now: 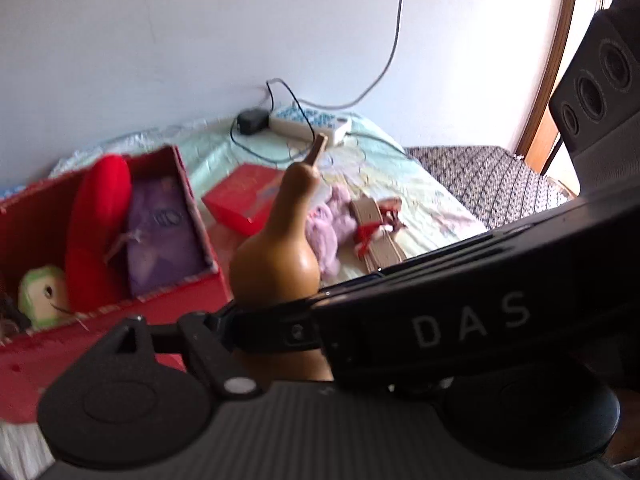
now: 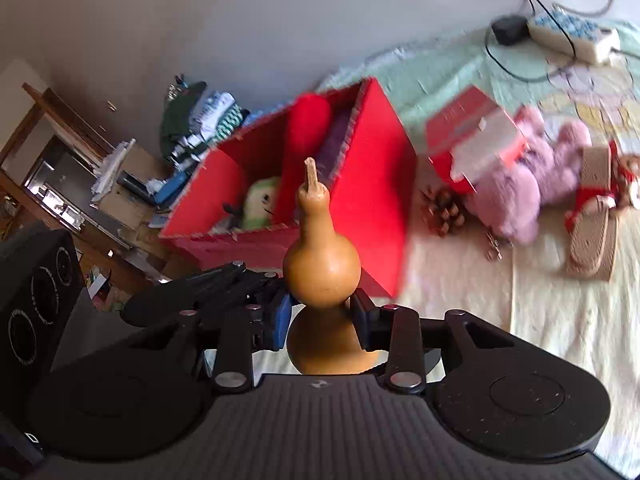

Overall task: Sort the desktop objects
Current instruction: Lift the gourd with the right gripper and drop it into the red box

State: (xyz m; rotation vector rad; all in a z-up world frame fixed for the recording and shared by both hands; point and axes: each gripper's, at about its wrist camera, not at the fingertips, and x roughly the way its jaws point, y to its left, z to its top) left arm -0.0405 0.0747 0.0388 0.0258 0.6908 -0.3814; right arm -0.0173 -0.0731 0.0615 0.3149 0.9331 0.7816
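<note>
Right wrist view: gourd (image 2: 322, 264) upright, right gripper (image 2: 320, 316) clamped on its waist, held just before red box (image 2: 372, 184); left gripper (image 2: 208, 292) alongside, its jaws' state unclear. Pinecone (image 2: 444, 208) and cluttered desk (image 2: 80, 200) seen only here. Left wrist view: chair (image 1: 488, 180) seen only here. Pale bedsheet (image 2: 560, 320), white wall (image 1: 160, 40). Gourd tan, glossy, double-bulbed, short stem.

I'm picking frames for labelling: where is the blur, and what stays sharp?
Left wrist view: everything slightly soft, the red box and gourd included. Right wrist view: gourd and right hand-held gripper crisp; box and pink plush motion-smeared.
</note>
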